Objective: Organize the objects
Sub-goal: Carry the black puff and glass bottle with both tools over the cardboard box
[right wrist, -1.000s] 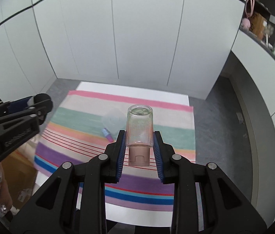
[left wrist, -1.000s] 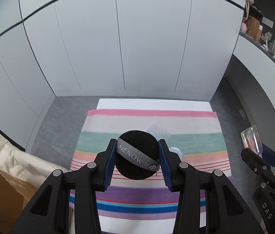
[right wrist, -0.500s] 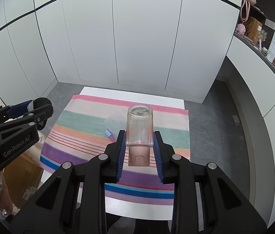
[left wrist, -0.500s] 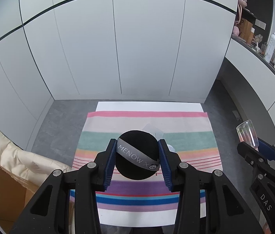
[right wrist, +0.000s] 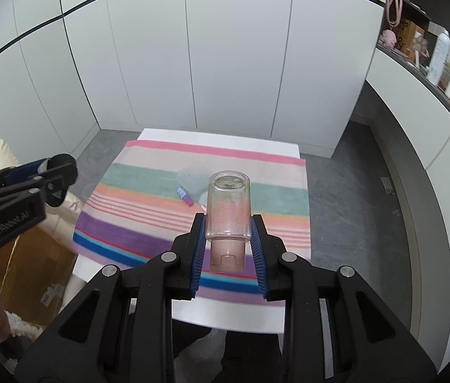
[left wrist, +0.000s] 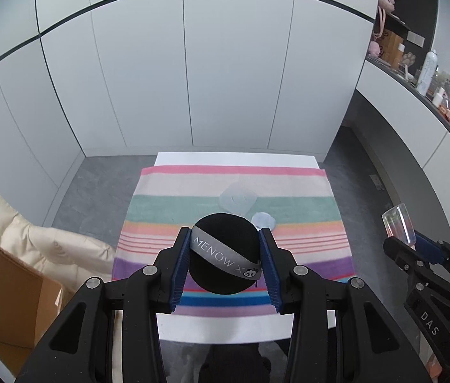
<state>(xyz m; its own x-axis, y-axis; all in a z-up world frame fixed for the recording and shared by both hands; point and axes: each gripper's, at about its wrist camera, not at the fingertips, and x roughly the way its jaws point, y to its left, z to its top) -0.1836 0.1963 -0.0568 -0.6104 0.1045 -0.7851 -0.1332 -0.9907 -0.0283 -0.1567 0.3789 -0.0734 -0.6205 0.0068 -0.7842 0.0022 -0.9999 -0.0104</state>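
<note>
Since a second ago both grippers have come up and back, so the bench (left wrist: 234, 325) with the striped towel (left wrist: 304, 198) looks smaller and farther below me. My left gripper (left wrist: 225, 257) is clamped on the black puff (left wrist: 221, 249) with the grey MENOW band, and my right gripper (right wrist: 228, 234) is clamped on the clear bottle (right wrist: 228, 207), pinkish cap toward the camera, base pointing away. Both things are up in the air over the near half of the towel.

Left on the towel: a frosted lid (right wrist: 193, 177), a pale round piece (left wrist: 263, 220) just beside it, and a small purple tube (right wrist: 185, 196).

My worry is the bottle: smooth plastic gripped near the shoulder only, so a tilt or jerk could let it slide out and land on that stuff below. The puff is squishy and could pop free if I loosen my squeeze.
</note>
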